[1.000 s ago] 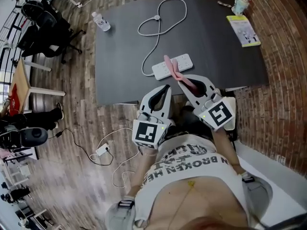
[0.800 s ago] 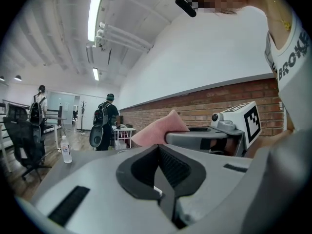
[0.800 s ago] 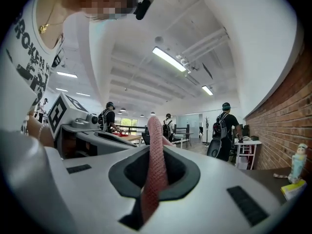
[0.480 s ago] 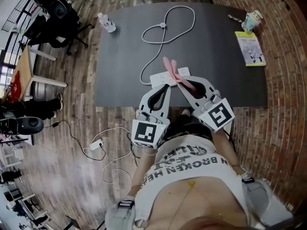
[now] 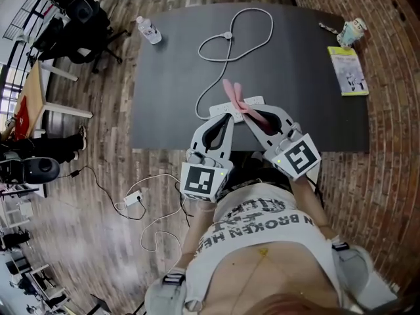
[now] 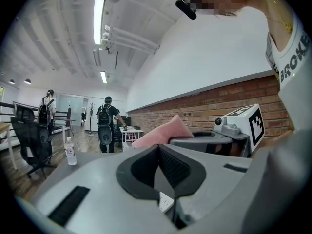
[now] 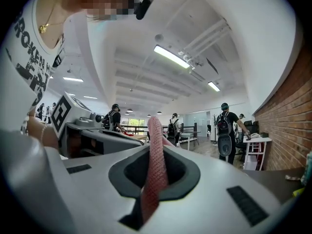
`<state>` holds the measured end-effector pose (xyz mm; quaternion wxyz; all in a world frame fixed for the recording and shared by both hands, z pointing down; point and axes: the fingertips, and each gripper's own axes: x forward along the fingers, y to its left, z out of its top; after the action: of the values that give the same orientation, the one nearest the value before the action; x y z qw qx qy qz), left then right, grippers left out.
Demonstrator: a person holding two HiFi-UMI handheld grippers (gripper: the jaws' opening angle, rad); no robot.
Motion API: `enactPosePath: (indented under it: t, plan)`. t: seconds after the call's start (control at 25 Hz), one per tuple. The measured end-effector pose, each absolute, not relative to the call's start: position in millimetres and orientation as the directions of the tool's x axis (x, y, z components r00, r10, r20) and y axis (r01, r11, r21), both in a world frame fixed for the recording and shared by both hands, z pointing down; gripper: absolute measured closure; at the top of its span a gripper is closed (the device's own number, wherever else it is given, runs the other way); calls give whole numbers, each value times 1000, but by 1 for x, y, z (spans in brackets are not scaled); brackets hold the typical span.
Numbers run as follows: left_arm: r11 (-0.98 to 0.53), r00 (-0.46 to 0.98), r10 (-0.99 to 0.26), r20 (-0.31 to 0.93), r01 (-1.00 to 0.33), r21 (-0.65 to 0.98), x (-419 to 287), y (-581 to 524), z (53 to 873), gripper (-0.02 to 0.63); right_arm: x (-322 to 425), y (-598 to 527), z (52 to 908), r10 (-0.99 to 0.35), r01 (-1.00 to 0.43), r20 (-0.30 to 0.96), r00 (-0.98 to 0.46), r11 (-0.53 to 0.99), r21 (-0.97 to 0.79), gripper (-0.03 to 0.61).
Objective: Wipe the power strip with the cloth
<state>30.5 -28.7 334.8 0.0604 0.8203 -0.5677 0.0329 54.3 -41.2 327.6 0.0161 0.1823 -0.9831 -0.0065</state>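
Both tongs have closed in on the white plastic power strip (image 5: 216, 109), which lies crosswise on the dark grey tabletop (image 5: 164, 71) just past their tips: right tongs (image 5: 248, 115), clamped on the pink waffle-weave cloth (image 5: 231, 92) reaching across it, are nearer; left tongs (image 5: 225, 121) are closed and empty.

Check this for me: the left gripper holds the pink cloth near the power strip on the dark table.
Wrong gripper. The right gripper view shows the right gripper shut on the pink cloth, near the power strip on the dark table; the left gripper is shut and empty.
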Motion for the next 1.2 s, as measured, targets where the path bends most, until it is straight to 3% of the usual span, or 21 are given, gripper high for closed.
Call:
enactPosePath:
  t: [0.6, 1.2]
  plan:
    - [-466, 471, -875, 114, -882, 65, -38, -65, 349, 606, -15, -69, 338, -452, -450, 42, -891, 892, 55, 561]
    - [-472, 478, -869, 125, -878, 80, -71, -71, 361, 606, -46, -76, 350, -464, -462, 76, -882, 886, 49, 561]
